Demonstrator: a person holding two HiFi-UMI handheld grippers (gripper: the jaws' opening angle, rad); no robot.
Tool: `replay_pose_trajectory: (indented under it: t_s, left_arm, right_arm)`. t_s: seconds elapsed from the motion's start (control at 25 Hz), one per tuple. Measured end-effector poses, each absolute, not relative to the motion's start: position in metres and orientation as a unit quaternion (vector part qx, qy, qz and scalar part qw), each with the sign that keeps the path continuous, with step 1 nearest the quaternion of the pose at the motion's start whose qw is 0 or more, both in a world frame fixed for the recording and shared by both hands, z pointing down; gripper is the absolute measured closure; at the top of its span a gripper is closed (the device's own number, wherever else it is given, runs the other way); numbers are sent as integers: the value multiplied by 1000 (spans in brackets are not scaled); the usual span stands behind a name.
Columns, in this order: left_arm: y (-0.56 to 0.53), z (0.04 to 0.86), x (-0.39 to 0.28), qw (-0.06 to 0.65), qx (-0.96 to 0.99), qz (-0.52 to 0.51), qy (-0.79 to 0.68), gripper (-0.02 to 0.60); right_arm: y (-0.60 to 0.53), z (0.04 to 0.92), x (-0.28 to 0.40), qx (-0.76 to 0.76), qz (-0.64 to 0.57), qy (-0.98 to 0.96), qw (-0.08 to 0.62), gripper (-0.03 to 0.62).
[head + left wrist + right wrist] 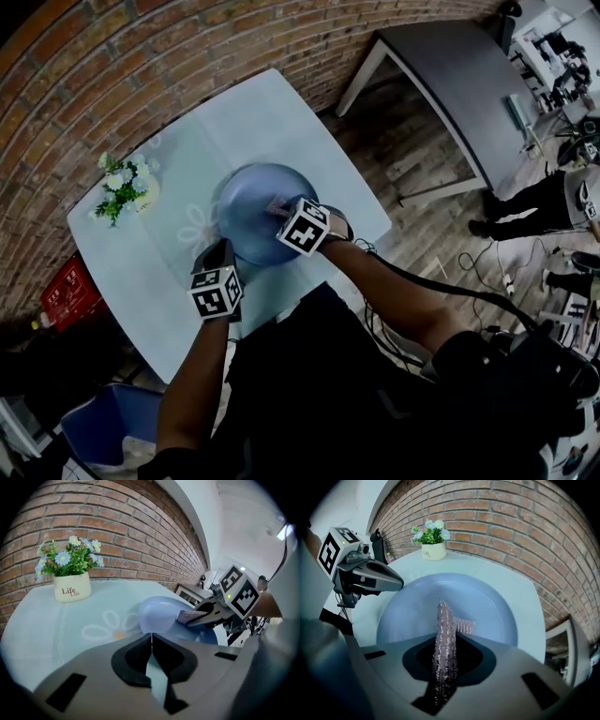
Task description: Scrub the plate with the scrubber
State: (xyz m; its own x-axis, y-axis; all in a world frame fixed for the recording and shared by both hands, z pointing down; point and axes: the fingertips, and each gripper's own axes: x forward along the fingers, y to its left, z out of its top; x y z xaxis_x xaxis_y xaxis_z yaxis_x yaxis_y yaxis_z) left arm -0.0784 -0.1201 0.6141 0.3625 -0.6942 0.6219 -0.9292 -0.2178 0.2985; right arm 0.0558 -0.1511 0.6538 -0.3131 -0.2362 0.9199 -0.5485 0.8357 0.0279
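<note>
The scrubber (444, 637) is pinched edge-on by the right gripper (281, 210), directly over the blue plate (246, 223) at frame centre. The left gripper (223, 251), jaws pressed together, is parked at the plate's lower-left rim.

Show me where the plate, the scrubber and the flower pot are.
plate (483, 599), right gripper view, on the bare blue inner surface.
scrubber (444, 639), right gripper view, on the middle of its glittery strip.
flower pot (71, 590), left gripper view, on the front of the white pot.
</note>
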Motion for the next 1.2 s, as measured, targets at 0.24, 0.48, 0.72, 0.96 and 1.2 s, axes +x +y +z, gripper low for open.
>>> replay_pose_trajectory:
  t_s: [0.24, 0.48, 0.72, 0.96, 1.2]
  left_arm:
    - [-117, 614, -74, 319, 770, 190, -519, 566]
    - [-117, 614, -73, 315, 780, 193, -505, 566]
    - [-117, 614, -72, 312, 786, 193, -498, 566]
    - [-116, 614, -72, 314, 788, 192, -493, 566]
    - [-115, 611, -69, 313, 794, 187, -487, 566]
  right_arm:
    - [-138, 654, 51, 259, 177, -792, 524, 530]
    - [-124, 654, 42, 268, 204, -791, 511, 530]
    - [-109, 651, 26, 256, 258, -793, 489, 530]
    - [-106, 649, 15, 253, 271, -798, 475, 530]
    - [-97, 649, 5, 236, 286, -802, 468, 530]
